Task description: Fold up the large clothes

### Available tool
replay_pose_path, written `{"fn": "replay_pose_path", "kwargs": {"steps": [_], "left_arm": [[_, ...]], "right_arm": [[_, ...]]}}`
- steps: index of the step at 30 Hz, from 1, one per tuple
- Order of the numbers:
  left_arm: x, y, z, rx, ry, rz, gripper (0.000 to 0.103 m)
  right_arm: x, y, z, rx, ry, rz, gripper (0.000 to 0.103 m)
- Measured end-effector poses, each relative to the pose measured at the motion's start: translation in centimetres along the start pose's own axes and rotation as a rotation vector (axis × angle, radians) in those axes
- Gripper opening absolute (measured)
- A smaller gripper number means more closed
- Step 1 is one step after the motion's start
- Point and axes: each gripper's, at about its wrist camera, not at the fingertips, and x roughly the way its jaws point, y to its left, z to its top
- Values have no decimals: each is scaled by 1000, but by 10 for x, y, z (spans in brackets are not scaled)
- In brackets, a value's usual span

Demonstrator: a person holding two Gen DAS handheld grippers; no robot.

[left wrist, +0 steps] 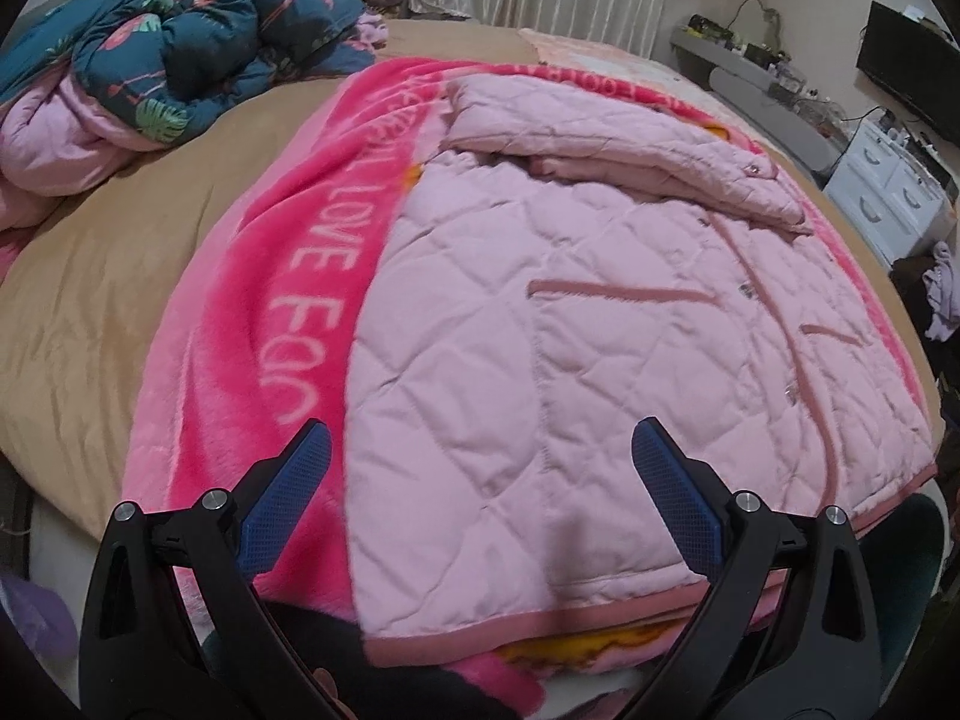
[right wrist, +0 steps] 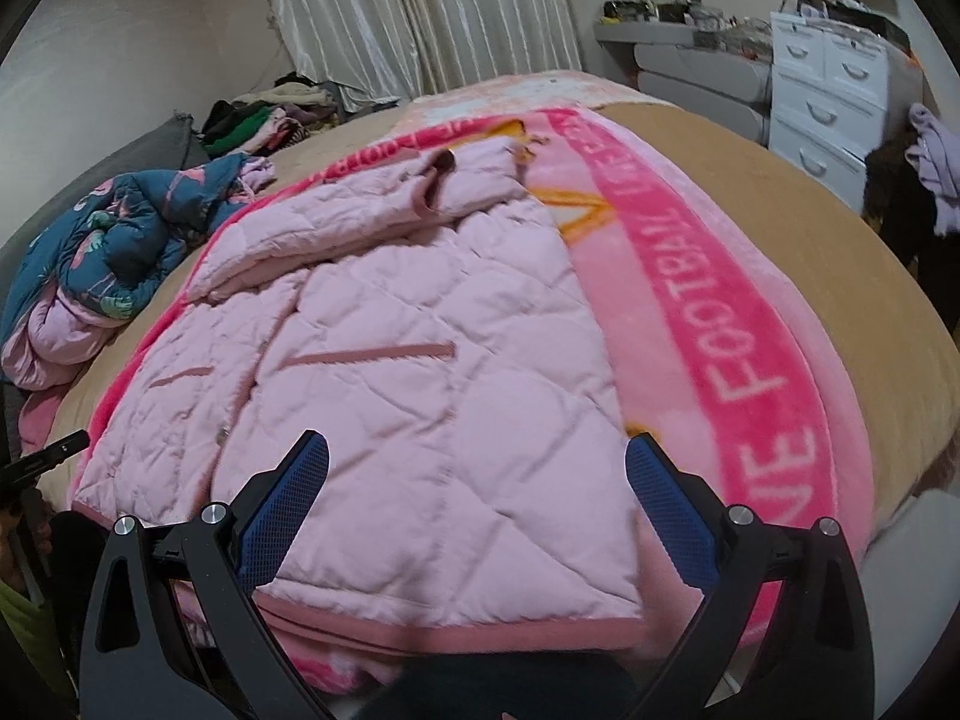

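Note:
A pale pink quilted jacket [left wrist: 570, 324] lies flat on a bright pink lettered blanket [left wrist: 288, 312] on the bed, its sleeves folded across the far end. It also shows in the right wrist view [right wrist: 408, 372]. My left gripper [left wrist: 480, 480] is open and empty, hovering over the jacket's near left hem corner. My right gripper [right wrist: 477, 480] is open and empty above the jacket's near right hem corner. The hem has a darker pink trim [right wrist: 456, 630]. The blanket also shows in the right wrist view [right wrist: 750, 372].
A tan bedspread [left wrist: 90, 300] covers the bed. A rumpled blue flamingo duvet [left wrist: 180, 54] lies at the far left. A clothes pile [right wrist: 270, 117] sits by the curtains. White drawers [right wrist: 828, 102] and a cluttered grey shelf [right wrist: 678, 36] stand at the right.

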Motion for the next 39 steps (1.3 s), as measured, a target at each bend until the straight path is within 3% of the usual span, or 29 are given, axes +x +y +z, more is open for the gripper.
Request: {"fn": "replay_pose_path", "kwargs": {"steps": [5, 9, 21, 27, 31, 33, 35, 39], "left_arm": [[8, 12, -6, 0, 32, 24, 94], [17, 24, -7, -53, 95, -56, 94], [51, 17, -7, -25, 270, -171, 94], [63, -3, -11, 59, 304, -127, 89], [61, -8, -12, 101, 287, -116, 79], [58, -9, -13, 118, 270, -113, 70], [54, -6, -13, 111, 252, -110, 55], [45, -3, -13, 113, 229, -121, 39]], "right_arm": [[3, -7, -4, 1, 25, -3, 99], [0, -11, -5, 6, 21, 0, 99], [-7, -15, -5, -8, 26, 9, 99], [4, -16, -9, -61, 123, -27, 99], [13, -24, -13, -46, 209, 2, 99], [16, -28, -15, -29, 240, 12, 99], [21, -32, -17, -17, 268, 17, 99], [33, -36, -21, 31, 349, 102, 99]]}}
